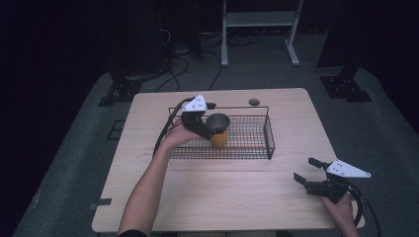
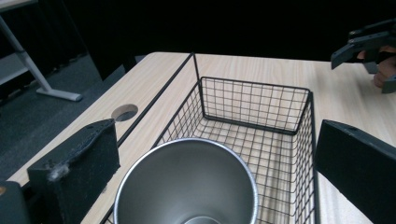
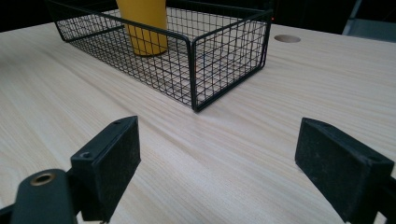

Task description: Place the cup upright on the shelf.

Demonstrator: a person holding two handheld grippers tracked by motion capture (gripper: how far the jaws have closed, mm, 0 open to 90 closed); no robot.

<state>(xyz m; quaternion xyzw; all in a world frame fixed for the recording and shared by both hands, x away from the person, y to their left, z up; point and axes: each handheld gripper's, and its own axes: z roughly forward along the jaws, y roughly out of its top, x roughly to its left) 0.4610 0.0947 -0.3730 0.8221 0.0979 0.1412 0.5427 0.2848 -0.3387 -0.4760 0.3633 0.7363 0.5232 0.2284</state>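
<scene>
Right gripper [image 1: 307,174]: nearest the camera, by the table's [image 1: 232,202] near right corner; jaws spread wide, nothing between them, hovered just above bare wood.
Left gripper [image 1: 211,129]: over the left half of the wire basket [image 1: 269,140]; jaws set wide on either side of the cup [image 1: 219,129], pads [image 2: 77,170] apart from its rim in the left gripper view; no hold shown.
Cup: yellow outside, steel inside; stood upright on the basket floor, near the basket's left end and closer to its near wall.
Basket: black wire, long side parallel to the table's far edge, set toward the far middle of the table.
Step in hand: judged as either reaching to grasp the cup or having just let it go inside the basket; could not be settled from open jaws alone.
Next move: if grasping, called for closing squarely on the cup wall below the rim, then lifting straight up past the basket's top wire.
Hidden: cup base cut off in the left gripper view; cup top cropped in the right gripper view.
Hard to make out: small round hole [image 1: 254,102] near the table's far edge, probably a cable port.
</scene>
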